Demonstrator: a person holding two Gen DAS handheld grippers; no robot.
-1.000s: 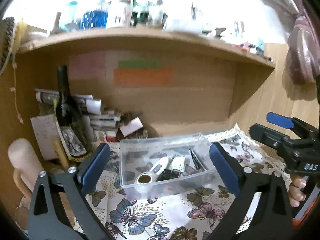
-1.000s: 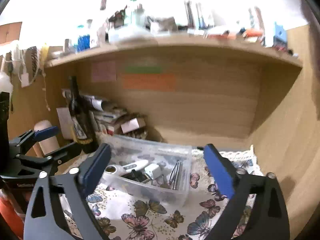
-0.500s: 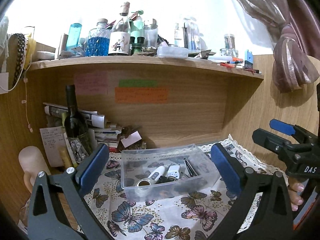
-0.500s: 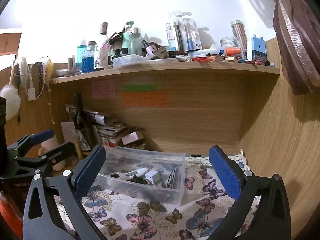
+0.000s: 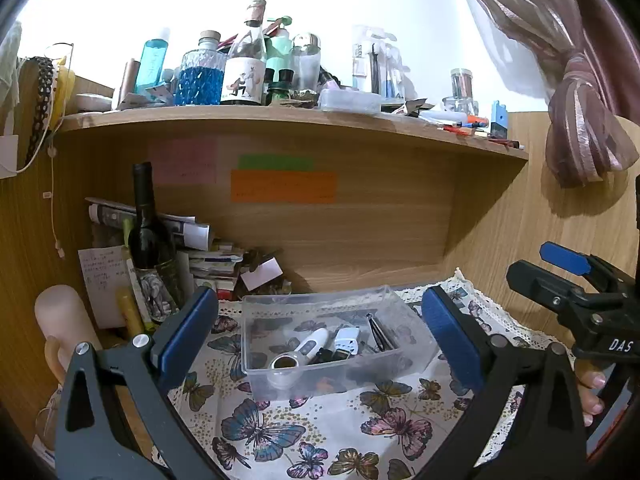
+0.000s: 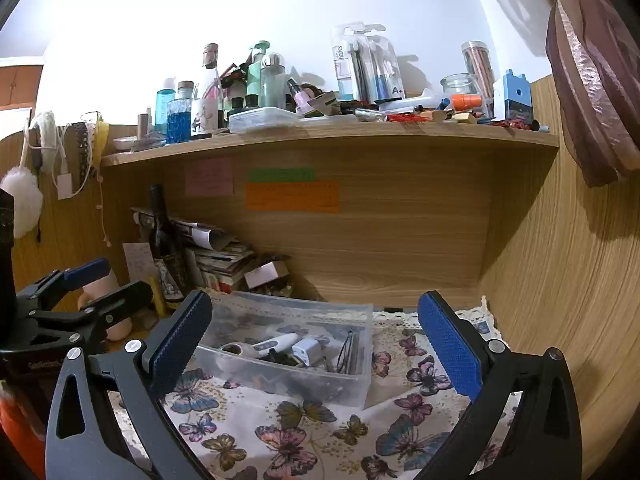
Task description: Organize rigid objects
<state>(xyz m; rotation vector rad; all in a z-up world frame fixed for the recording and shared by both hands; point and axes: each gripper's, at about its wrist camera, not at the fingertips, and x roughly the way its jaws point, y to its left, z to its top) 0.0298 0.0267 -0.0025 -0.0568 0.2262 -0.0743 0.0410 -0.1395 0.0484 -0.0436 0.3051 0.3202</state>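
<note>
- The clear rectangular plastic bin point(image 5: 332, 336) sits on the butterfly-print cloth point(image 5: 320, 420), holding a white thermometer-like wand point(image 5: 310, 345), a white charger plug point(image 5: 346, 340) and dark metal tweezers point(image 5: 380, 334).
- The left gripper point(image 5: 318, 330) and the right gripper point(image 6: 314, 334) both hover with jaws spread wide, holding nothing.
- The bin lies straight ahead of the left gripper, which looks nearer; the wand's long axis runs diagonally.

Writing on the orange note point(image 5: 283, 186) at the frame's centre is staying too small to read. Items lying low in the clear plastic bin point(image 6: 352, 384) are blurring behind its frosted wall. The curtain point(image 6: 592, 80) is running off the upper right edge. The paper stack point(image 5: 208, 260) is sitting partly hidden behind the dark wine bottle point(image 5: 149, 236).
</note>
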